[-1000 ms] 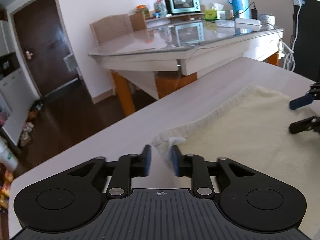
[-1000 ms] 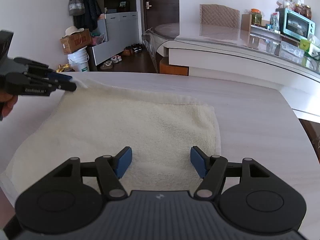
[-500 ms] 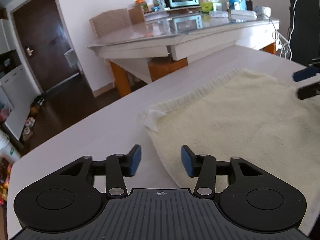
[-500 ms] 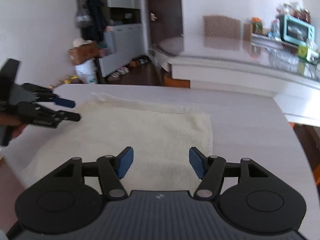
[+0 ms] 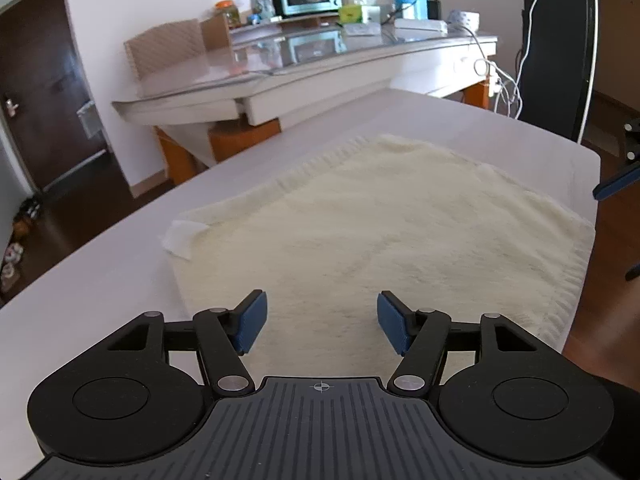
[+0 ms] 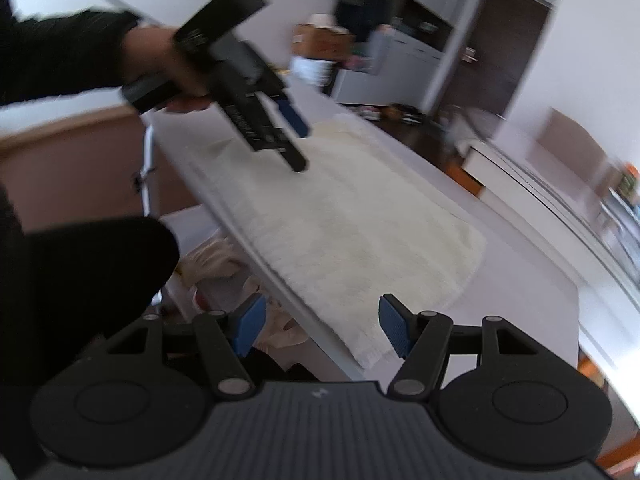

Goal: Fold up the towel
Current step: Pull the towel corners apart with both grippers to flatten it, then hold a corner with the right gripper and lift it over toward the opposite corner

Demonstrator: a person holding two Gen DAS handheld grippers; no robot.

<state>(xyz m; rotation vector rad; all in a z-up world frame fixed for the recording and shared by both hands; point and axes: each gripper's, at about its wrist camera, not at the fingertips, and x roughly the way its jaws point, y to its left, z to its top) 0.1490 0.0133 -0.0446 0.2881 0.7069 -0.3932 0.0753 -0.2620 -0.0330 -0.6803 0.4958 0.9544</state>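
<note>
The left gripper point(image 5: 320, 322) hangs released over the near part of the towel point(image 5: 384, 232); its jaws have just been opening, and nothing sits between the blue pads point(image 5: 250, 322) but the pile of the cloth below them. The right wrist view, though blurred, shows this gripper above the cloth, held in a hand point(image 6: 176, 64) with a dark sleeve point(image 6: 60, 52), and apart from the cloth as far as can be told.

The right gripper point(image 6: 322, 330) is also released. Its jaws have just been closing a little, yet they stand well apart, and the near corner of the towel lies below the gap with no pad pressing on it. This gripper hovers at the tabletop point(image 6: 532, 292) edge, partly over the floor side.

The towel lies spread flat on the tabletop, a roughly square cream sheet with one edge close along the tabletop's near edge. A small white tag point(image 5: 182, 238) pokes out at its left corner in the left wrist view. That corner looks thick enough to be doubled, but the pictures do not settle whether a first fold is already in.

As a judgement, the task stands at a pause between grasps: nothing is held, and the next fold is not yet begun. What remains is to pinch two corners along one side, carry them across to the opposite edge, and lay the cloth down squared.
</note>
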